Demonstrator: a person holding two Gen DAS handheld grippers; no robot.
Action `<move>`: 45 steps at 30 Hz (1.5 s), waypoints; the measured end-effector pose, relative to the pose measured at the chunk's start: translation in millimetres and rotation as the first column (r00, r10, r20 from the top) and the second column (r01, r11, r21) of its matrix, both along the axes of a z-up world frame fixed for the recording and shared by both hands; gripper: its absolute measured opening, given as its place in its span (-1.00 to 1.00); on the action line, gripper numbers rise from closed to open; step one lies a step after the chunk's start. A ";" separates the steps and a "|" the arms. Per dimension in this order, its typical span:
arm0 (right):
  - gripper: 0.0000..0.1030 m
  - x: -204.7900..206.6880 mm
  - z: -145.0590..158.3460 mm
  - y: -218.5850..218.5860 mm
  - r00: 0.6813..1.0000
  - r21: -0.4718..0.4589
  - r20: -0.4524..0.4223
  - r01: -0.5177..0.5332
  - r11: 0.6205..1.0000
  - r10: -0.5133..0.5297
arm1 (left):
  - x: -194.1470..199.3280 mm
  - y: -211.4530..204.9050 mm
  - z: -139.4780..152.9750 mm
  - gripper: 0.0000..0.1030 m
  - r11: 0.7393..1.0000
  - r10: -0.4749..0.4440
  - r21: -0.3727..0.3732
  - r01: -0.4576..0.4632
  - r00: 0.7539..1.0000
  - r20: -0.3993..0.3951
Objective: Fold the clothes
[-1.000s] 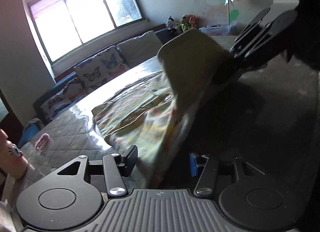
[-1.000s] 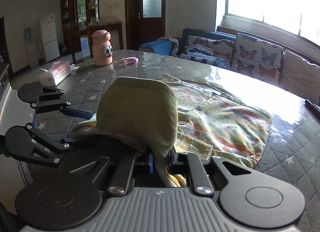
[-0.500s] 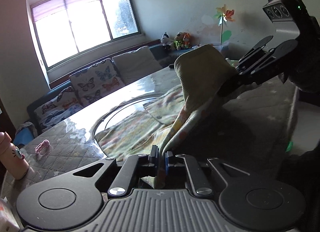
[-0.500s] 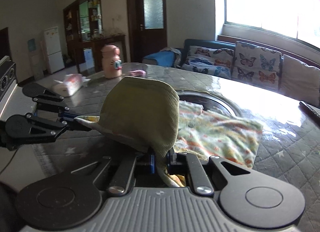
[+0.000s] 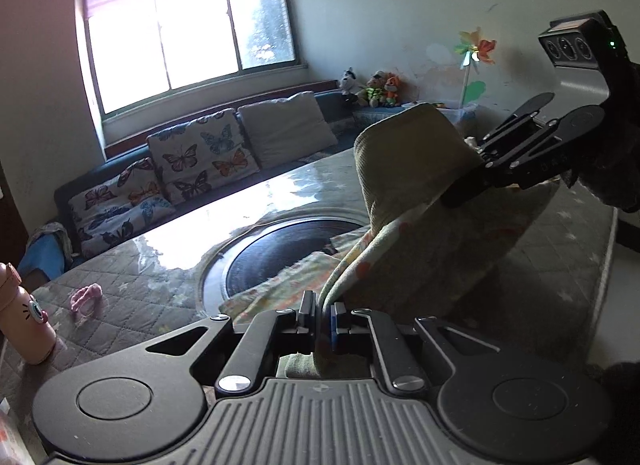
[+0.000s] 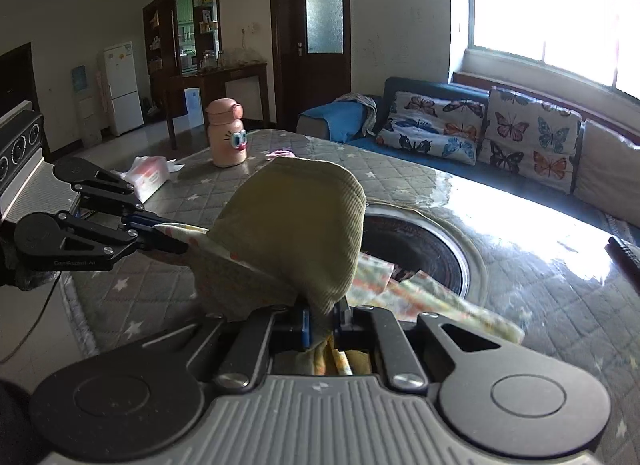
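Left gripper [image 5: 320,315]: jaws closed on an edge of the garment [image 6: 292,225], cloth pinched between the pads. From this camera the cloth runs up toward 1 o'clock to the right gripper [image 5: 460,195].

Garment: a floral piece with an olive ribbed part bulging up between the two grippers. It is held raised over the table [image 5: 140,297]; its far end trails down onto the table at the dark round inset [image 6: 424,249], at 1 o'clock in the right view. Whether the fold is being opened or laid cannot be settled from this.

Right gripper [image 6: 322,323]: jaws closed on the garment, ribbed cloth and floral layer bunched together in the grip. The left gripper shows at 9 o'clock in this view.

Risks, as judged:
- Both grips sit close to the cloth's edge. A sharp pull apart could strip the edge from either pair of pads and drop that side.
- The right grip takes several layers. Released as is, it could leave a crumpled corner, not a flat one.
- The trailing end lies over the inset rim. Dragging toward the person could snag or crease it there.
- The bottle [image 6: 226,137] and tissue pack [image 6: 146,177] stand at 11 o'clock in the right view. A wide swing of the left gripper could knock them.
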State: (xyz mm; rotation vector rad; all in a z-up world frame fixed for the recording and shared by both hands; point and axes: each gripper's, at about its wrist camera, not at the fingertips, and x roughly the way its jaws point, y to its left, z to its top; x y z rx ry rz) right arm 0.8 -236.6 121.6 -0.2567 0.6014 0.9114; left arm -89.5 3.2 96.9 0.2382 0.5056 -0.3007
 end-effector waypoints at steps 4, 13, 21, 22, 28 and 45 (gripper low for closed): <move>-0.83 41.6 -0.6 12.9 0.999 -0.009 -0.045 0.000 1.000 0.000 | 38.0 7.5 -3.9 -0.85 1.000 0.027 -0.001 -0.027 0.999 -0.024; -0.80 118.5 -38.0 51.4 0.992 -0.085 -0.111 0.050 0.995 -0.059 | 128.9 18.0 -46.8 -0.84 0.993 0.116 0.016 -0.115 0.981 -0.156; -0.41 133.4 -73.0 42.1 0.973 -0.056 -0.091 0.210 0.976 -0.214 | 147.7 21.2 -75.1 -0.66 0.981 0.191 0.003 -0.195 0.960 -0.203; -0.40 133.3 -73.7 37.3 0.968 -0.041 -0.092 0.232 0.972 -0.235 | 148.0 20.3 -75.0 -0.60 0.979 0.203 0.013 -0.205 0.959 -0.197; -0.32 125.4 -91.1 6.7 0.934 0.038 -0.148 0.334 0.942 -0.325 | 150.6 23.9 -76.2 -0.09 0.962 0.274 0.030 -0.273 0.944 -0.185; 0.07 127.9 -96.3 21.3 0.926 0.073 -0.151 0.359 0.931 -0.346 | 144.7 11.3 -55.9 1.00 0.930 0.366 0.015 -0.368 0.921 -0.129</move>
